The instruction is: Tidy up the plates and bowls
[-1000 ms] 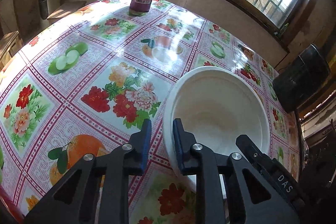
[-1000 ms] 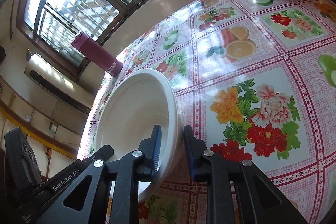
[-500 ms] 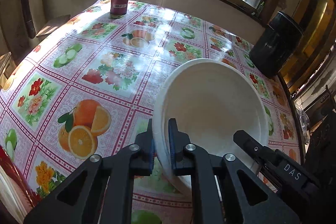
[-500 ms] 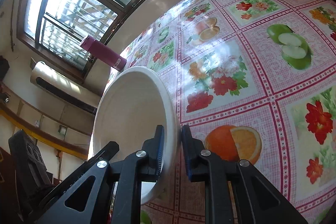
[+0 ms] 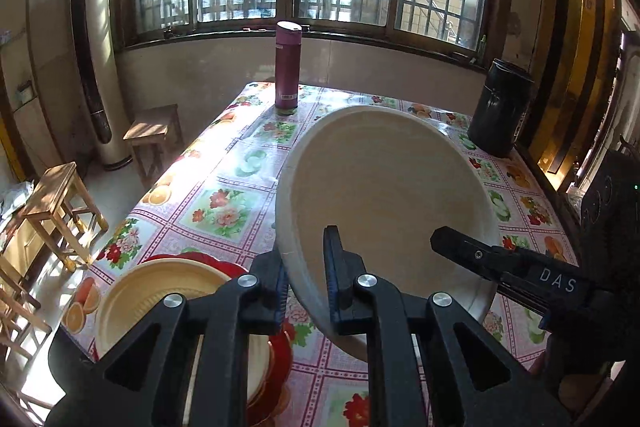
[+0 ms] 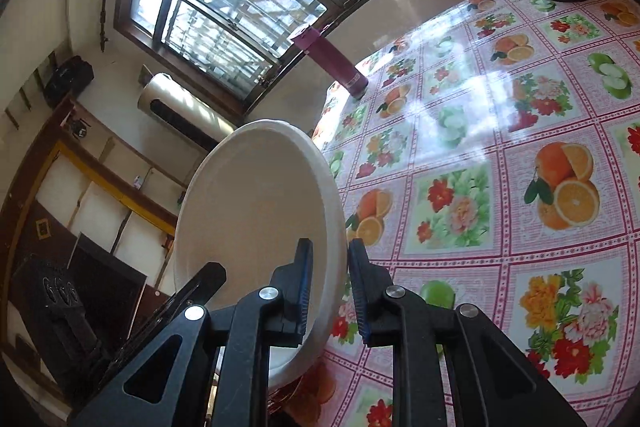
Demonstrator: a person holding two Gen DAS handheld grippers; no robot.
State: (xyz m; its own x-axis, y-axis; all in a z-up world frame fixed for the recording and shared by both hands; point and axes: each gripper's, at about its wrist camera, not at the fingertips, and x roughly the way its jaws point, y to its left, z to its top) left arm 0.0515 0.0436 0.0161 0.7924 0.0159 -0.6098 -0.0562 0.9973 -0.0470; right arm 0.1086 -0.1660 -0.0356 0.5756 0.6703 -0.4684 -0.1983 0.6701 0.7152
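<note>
The white bowl (image 5: pixel 384 195) hangs tilted above the table (image 5: pixel 224 187), its hollow facing the cameras. Left gripper (image 5: pixel 306 281) and right gripper (image 6: pixel 329 291) each clamp opposite rims.

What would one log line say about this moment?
left claw: shut on bowl rim | right claw: shut on opposite rim | bowl: off table, tilted | plates: stacked lower left

Around the purple flask (image 5: pixel 287 67) my way lies open across bare tablecloth (image 5: pixel 224 203); toward me from it, stacked plates (image 5: pixel 160 303) block the near-left corner.
</note>
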